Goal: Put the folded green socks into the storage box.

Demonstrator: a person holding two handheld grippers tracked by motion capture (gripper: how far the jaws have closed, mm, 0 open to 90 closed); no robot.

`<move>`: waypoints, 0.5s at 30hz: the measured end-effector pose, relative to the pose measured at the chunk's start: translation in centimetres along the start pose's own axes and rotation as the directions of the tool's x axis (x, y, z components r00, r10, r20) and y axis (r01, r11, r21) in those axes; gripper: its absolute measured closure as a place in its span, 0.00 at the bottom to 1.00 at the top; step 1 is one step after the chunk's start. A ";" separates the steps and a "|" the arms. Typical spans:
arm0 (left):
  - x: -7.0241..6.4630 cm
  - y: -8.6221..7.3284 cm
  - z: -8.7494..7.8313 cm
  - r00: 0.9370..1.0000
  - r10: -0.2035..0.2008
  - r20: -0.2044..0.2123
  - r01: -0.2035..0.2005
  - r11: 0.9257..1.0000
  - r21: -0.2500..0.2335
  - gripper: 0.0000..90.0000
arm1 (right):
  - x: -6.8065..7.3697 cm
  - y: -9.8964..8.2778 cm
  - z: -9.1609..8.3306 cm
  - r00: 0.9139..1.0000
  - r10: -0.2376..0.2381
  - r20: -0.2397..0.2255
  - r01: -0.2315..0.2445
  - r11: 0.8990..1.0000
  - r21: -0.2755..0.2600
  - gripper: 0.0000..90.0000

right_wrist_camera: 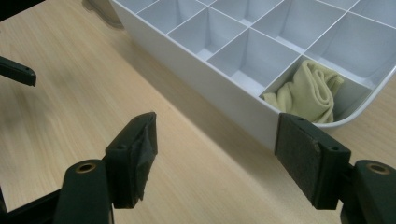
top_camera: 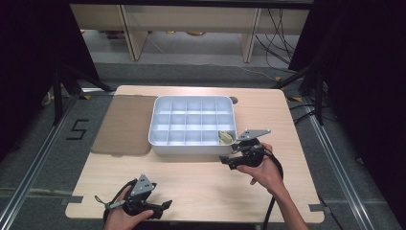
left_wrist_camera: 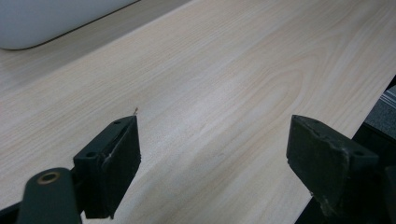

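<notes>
1. My right gripper (right_wrist_camera: pixel 215 154) hangs just off the near right corner of the tray (top_camera: pixel 158 140), jaws spread wide with nothing between them.
2. The cloth (right_wrist_camera: pixel 308 91) lies folded in the tray's near right corner cell, close ahead of those jaws.
3. My left gripper (left_wrist_camera: pixel 212 158) rests low near the table's (top_camera: pixel 201 184) near edge, well apart from the tray, jaws also apart and empty.
4. As I judge it, the cloth is in its cell and I am letting go. To do that well, I should lift clear of the tray wall, so a jaw doesn't snag a fold or nudge the tray.
5. The right gripper view shows the cloth's folds and the cell dividers; the high view gives it as a pale speck, but shows both hands and the brown mat (top_camera: pixel 125 125) left of the tray.
</notes>
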State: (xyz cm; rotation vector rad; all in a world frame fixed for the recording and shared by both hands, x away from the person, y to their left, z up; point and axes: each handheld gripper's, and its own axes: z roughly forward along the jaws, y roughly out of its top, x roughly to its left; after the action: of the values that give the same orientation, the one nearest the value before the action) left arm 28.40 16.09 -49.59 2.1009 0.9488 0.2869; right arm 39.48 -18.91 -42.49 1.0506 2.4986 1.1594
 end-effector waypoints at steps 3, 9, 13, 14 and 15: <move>-0.1 0.0 -0.1 1.000 0.002 0.009 -0.002 1.000 -0.002 0.19 | 0.3 -0.2 -0.1 1.000 -0.003 -0.004 0.003 1.000 0.000 0.34; -0.1 0.0 0.1 1.000 -0.007 0.007 0.007 1.000 -0.004 0.19 | 1.0 -0.6 -0.3 1.000 -0.018 -0.011 0.018 1.000 0.002 0.31; 0.0 0.0 0.0 1.000 0.004 0.001 -0.004 1.000 0.002 0.19 | 1.3 -1.0 -0.5 0.999 -0.025 -0.026 0.025 1.000 -0.003 0.28; 0.0 0.0 0.0 1.000 0.005 0.001 -0.005 1.000 0.003 0.19 | 1.4 -1.2 -0.4 0.999 -0.027 -0.021 0.027 1.000 -0.017 0.26; 0.0 0.0 0.0 1.000 0.005 0.002 -0.005 1.000 0.003 0.19 | 1.5 -1.3 -0.6 1.000 -0.022 -0.019 0.022 1.000 -0.005 0.25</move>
State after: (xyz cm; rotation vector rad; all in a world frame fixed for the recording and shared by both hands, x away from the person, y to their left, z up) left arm 28.38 16.04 -49.62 2.1069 0.9434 0.2863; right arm 37.44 -18.84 -42.91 1.0136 2.5137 1.1745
